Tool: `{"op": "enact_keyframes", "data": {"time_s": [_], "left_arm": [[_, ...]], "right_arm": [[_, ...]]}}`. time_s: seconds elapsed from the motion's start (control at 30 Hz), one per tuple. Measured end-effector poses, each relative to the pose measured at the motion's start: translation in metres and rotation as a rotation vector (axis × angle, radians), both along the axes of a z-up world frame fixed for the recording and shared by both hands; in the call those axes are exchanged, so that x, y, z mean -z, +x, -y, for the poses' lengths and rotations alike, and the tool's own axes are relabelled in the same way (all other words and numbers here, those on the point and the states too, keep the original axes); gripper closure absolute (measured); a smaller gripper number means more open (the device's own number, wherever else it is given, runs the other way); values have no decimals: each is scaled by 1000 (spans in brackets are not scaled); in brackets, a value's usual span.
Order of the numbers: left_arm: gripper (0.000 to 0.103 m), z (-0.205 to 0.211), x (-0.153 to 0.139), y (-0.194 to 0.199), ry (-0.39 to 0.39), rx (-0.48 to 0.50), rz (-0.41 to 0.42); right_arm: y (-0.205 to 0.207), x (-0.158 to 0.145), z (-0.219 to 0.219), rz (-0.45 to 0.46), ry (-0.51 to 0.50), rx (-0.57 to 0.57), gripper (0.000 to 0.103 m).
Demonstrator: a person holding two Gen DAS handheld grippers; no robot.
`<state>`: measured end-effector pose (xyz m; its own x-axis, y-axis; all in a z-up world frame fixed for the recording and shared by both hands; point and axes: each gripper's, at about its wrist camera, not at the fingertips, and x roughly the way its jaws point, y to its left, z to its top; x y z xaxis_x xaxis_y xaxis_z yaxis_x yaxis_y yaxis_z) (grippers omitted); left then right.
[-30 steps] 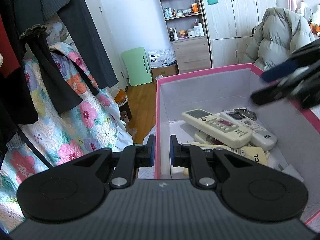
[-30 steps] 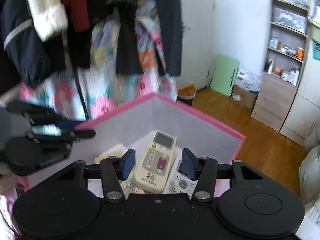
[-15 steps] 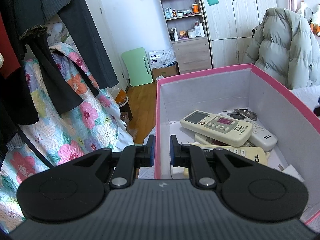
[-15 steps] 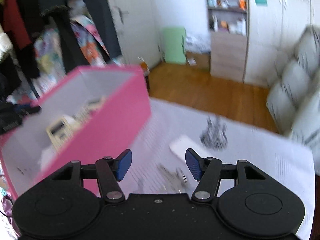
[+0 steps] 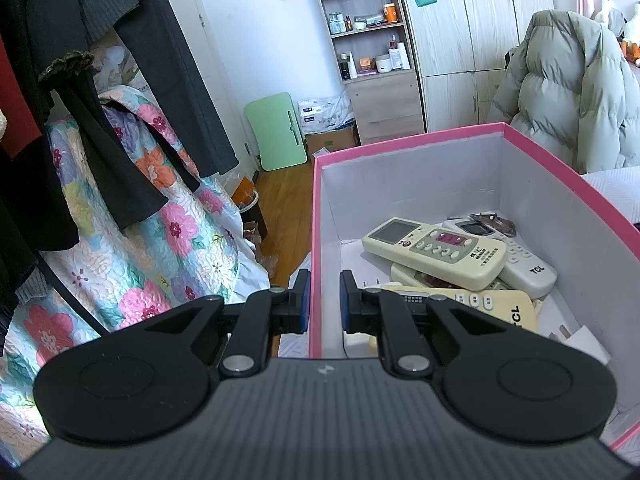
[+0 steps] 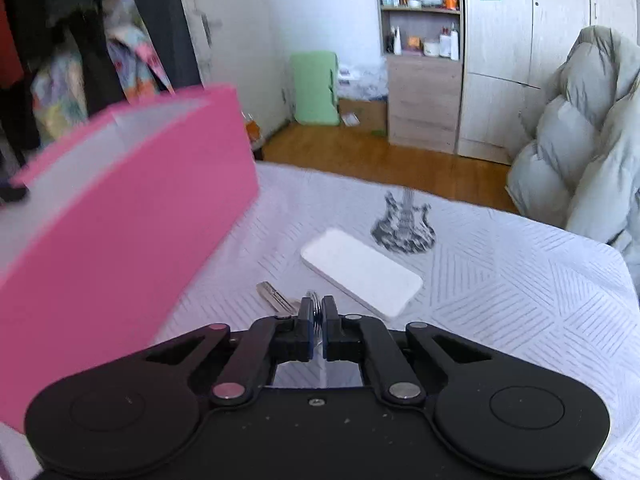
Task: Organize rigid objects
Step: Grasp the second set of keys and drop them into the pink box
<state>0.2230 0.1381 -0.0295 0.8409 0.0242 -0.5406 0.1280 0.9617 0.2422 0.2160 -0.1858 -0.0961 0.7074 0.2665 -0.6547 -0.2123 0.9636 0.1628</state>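
From the left wrist, the left gripper straddles the near wall of the pink box, one finger outside and one inside, pinching that wall; inside the box lies a heap of remotes, a cream remote on top, a white TCL remote beneath it toward the right wall, and another cream one nearer the gripper; a small dark bunch of metal, possibly keys, sits at the far end of the heap; a floral quilt hangs to the left.

From the right wrist, the right gripper is pressed together on a key ring, with a key lying flat on the white patterned cloth just left of the fingertips; a white flat slab rests on the cloth just beyond; the box, blurred here, stands at the left; a guitar print marks the cloth farther off.
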Motion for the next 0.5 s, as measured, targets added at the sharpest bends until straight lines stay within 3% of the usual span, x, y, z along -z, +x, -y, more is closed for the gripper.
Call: {"op": "enact_keyframes", "data": {"time_s": [0.33, 0.5], "left_arm": [[91, 1, 0, 1, -2, 0, 0], [91, 1, 1, 1, 0, 2, 0]], "right_arm": [[-29, -71, -19, 241, 66, -69, 98], [-27, -110, -35, 249, 177, -150, 98]]}}
